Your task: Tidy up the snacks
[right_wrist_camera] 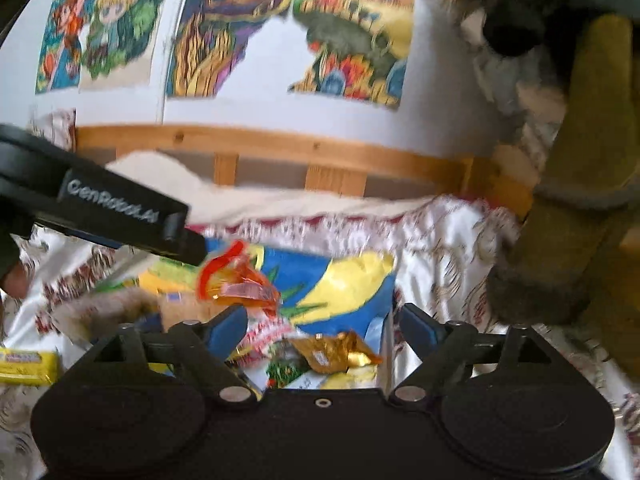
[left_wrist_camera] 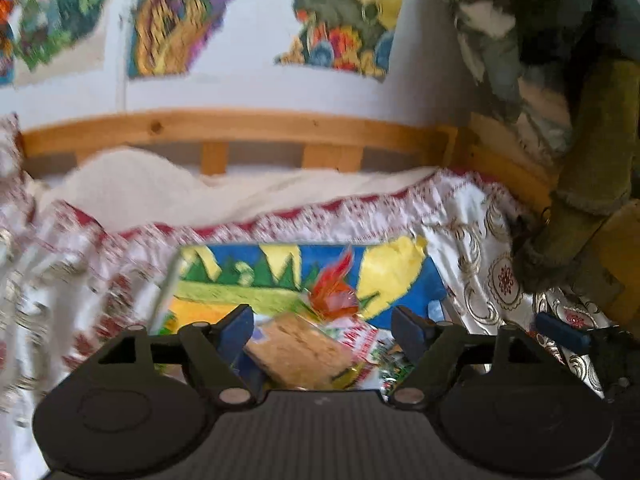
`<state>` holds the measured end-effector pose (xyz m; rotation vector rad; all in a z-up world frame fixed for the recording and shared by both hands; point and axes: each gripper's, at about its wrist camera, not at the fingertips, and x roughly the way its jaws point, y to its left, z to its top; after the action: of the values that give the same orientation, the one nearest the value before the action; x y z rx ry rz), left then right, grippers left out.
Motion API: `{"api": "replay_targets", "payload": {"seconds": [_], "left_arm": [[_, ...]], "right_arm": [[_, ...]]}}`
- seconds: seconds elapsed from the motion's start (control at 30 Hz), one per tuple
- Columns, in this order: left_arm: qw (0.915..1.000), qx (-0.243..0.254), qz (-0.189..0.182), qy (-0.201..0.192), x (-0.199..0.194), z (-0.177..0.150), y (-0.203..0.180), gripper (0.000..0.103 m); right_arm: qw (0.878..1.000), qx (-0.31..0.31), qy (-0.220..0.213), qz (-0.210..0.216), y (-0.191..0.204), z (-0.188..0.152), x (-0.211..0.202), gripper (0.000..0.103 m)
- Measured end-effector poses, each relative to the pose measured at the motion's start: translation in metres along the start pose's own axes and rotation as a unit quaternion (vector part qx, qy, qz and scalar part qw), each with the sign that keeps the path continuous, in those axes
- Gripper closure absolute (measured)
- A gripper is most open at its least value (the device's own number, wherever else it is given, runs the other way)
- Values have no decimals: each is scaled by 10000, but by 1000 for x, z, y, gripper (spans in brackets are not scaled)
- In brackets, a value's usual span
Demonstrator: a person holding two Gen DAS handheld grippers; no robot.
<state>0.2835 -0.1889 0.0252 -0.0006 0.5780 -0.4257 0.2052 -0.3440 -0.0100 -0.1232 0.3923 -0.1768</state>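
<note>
Both tongs, left (left_wrist_camera: pixel 323 330) and right (right_wrist_camera: pixel 323 326), are held spread and empty above a colourful box (right_wrist_camera: pixel 352 280) on the bed (left_wrist_camera: pixel 472 216), where snacks (right_wrist_camera: pixel 336 350) are seen piled; a yellow pack (right_wrist_camera: pixel 26 366) lies far left.

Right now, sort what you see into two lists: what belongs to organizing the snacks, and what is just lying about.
Belongs to the job:
- colourful box
- orange-red wrapped sweet
- gold-wrapped sweet
- brown biscuit pack
- yellow packet, outside the box on the cloth

Just lying about:
- patterned cloth
- wooden bed rail
- wall pictures
- olive cushion
</note>
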Motion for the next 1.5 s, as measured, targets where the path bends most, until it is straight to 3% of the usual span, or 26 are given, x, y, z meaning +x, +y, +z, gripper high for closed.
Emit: {"api": "replay_targets", "payload": {"seconds": [0.1, 0.3, 0.73, 1.17, 1.5], "left_arm": [[9997, 8, 99, -242, -28, 1, 8, 15], [9979, 12, 293, -580, -78, -14, 19, 6], [9899, -130, 765, -1185, -187, -84, 42, 1], [9885, -269, 1073, -1029, -241, -136, 54, 1], [9886, -548, 1333, -426, -234, -153, 68, 1]], "right_arm": [[9996, 56, -275, -80, 4, 6, -27, 7], [9977, 296, -614, 12, 8, 7, -78, 1], [9938, 634, -893, 214, 29, -14, -180, 1], [9934, 810, -676, 460, 40, -41, -225, 1], [9931, 909, 33, 742, 46, -54, -210, 1]]}}
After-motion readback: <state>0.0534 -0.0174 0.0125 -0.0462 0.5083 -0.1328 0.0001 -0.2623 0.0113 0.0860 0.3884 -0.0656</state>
